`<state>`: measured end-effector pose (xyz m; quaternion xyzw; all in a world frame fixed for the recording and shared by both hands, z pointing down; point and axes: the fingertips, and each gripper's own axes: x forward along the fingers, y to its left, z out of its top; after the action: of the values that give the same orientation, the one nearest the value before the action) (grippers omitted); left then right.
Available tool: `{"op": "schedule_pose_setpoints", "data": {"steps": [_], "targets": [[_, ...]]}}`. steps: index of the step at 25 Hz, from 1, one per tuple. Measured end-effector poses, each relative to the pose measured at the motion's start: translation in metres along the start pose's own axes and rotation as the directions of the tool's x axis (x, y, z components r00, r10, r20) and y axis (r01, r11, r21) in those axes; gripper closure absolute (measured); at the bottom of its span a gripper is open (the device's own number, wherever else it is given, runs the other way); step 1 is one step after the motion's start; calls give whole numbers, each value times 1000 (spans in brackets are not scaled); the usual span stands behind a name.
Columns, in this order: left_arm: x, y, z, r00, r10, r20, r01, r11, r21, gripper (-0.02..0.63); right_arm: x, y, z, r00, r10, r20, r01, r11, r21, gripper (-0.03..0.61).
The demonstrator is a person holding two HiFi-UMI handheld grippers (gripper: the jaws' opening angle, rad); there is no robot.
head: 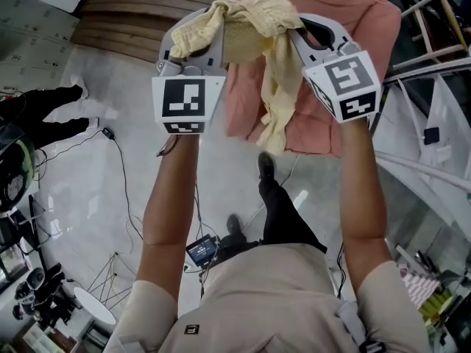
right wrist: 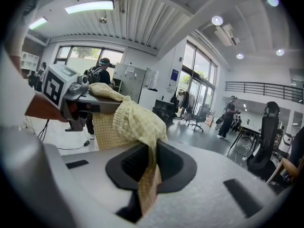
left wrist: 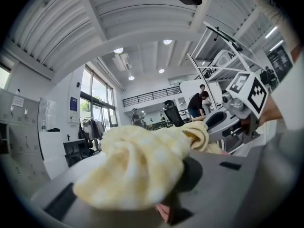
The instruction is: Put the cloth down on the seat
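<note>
In the head view, the person holds both arms out and up. The left gripper (head: pixel 193 34) and the right gripper (head: pixel 315 37) each pinch 1 end of the yellow cloth (head: pixel 254 24). The cloth is in the air, not on the seat. Its long axis runs sideways, from one gripper to the other, and 1 loose tail (head: pixel 274 116) hangs straight down, closer to the right gripper. The pink seat (head: pixel 353 28) lies below and beyond the cloth, more on the right side, so I think the right gripper is the nearer one and the coming move is forward and down.

In the left gripper view, the jaws are pressed together on a thick bunch of cloth (left wrist: pixel 135 167), which then leads away to the right toward the other gripper. The seat is not shown here.

In the right gripper view, the jaws are closed on a thin strip of cloth (right wrist: pixel 148 186). The rest (right wrist: pixel 126 122) rises and stretches left to the other gripper.
</note>
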<state>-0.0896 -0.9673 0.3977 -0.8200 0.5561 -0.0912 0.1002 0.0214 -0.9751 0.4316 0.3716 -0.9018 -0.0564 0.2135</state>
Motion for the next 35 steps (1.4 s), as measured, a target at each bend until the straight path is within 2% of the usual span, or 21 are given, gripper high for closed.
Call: {"op": "schedule_pose_setpoints", "data": {"steps": [13, 17, 21, 29, 35], "targets": [[52, -5, -139, 990, 47, -137, -57, 996, -74, 572, 91, -1, -106, 998, 55, -28, -55, 998, -11, 555], [65, -8, -169, 985, 63, -164, -78, 993, -90, 572, 111, -5, -131, 997, 73, -21, -72, 997, 15, 554], [78, -6, -221, 976, 79, -205, -103, 989, -107, 572, 145, 3, -170, 995, 99, -25, -97, 994, 53, 552], [87, -3, -303, 944, 85, -318, -137, 980, -147, 572, 194, 20, -224, 983, 183, 15, -183, 972, 149, 533], [85, -8, -370, 913, 88, -397, -167, 971, -169, 571, 227, 39, -277, 972, 234, -36, -222, 954, 204, 520]]}}
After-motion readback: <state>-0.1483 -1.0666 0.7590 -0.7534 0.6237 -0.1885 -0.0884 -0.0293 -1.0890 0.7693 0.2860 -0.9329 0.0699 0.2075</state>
